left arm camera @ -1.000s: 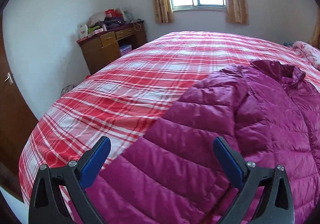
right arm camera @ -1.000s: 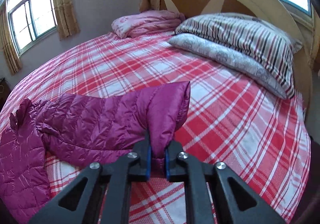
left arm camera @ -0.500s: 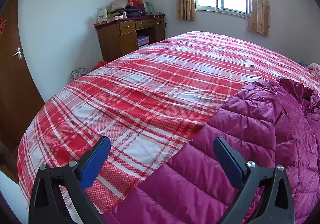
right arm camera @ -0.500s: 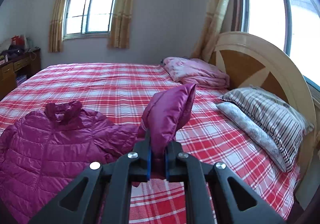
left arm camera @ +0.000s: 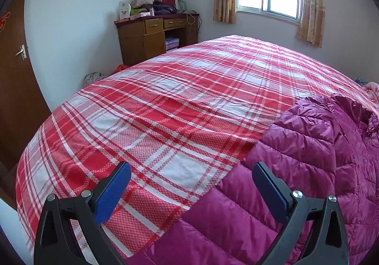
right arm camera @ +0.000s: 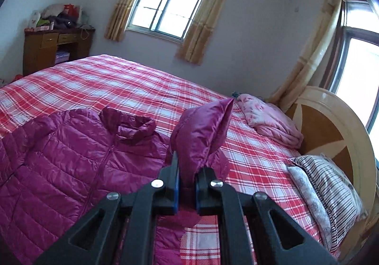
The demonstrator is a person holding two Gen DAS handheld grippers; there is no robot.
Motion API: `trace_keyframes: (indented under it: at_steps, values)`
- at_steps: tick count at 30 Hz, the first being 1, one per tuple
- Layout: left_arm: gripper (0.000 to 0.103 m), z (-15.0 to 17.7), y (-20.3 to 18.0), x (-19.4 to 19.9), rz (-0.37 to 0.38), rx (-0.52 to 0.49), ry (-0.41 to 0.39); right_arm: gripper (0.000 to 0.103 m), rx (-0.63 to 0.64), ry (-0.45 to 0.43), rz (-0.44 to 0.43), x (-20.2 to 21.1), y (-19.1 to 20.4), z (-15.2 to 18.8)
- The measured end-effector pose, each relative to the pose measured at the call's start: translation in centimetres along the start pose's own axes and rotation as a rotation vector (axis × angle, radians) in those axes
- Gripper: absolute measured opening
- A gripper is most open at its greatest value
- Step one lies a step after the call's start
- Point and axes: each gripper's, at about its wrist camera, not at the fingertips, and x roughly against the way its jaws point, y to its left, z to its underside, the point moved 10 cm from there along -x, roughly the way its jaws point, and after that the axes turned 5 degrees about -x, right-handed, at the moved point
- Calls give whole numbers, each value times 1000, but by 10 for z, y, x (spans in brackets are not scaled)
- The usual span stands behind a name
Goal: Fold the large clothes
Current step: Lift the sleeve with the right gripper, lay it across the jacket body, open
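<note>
While the right hand-held gripper (right arm camera: 187,184) pinches the sleeve (right arm camera: 201,132), slippery fabric could slide free; left hand-held gripper (left arm camera: 189,191) gapes idle.

The jacket (right arm camera: 71,158) lies on the bed (left arm camera: 165,111). Pillows (right arm camera: 327,189) sit right of it at the headboard (right arm camera: 331,127); a desk (left arm camera: 156,35) stands beyond the bed's far-left corner.

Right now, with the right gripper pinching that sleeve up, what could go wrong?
1. The right gripper pinches only a small bunch of the slick sleeve; it may slip out mid-fold.
2. The left gripper is open above the other sleeve and pins nothing, so pulling could drag the whole jacket across the plaid bedspread.
3. The collar stands bunched and could fold in crooked.
</note>
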Motion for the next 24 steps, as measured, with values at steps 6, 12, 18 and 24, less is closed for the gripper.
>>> trace_keyframes:
  at_steps: [6, 12, 18, 24]
  values:
    - [102, -3, -1, 1, -5, -26, -13, 11, 97, 9, -43, -12, 56, 6]
    - [102, -5, -11, 7, -6, -67, -28, 11, 194, 16, -90, -28, 118, 26]
    - [102, -9, -20, 10, -26, -112, -35, 11, 211, 78, -172, -49, 166, 60]
    - [102, -15, -35, 17, -37, -162, -55, 19, 173, 151, -284, -57, 192, 94]
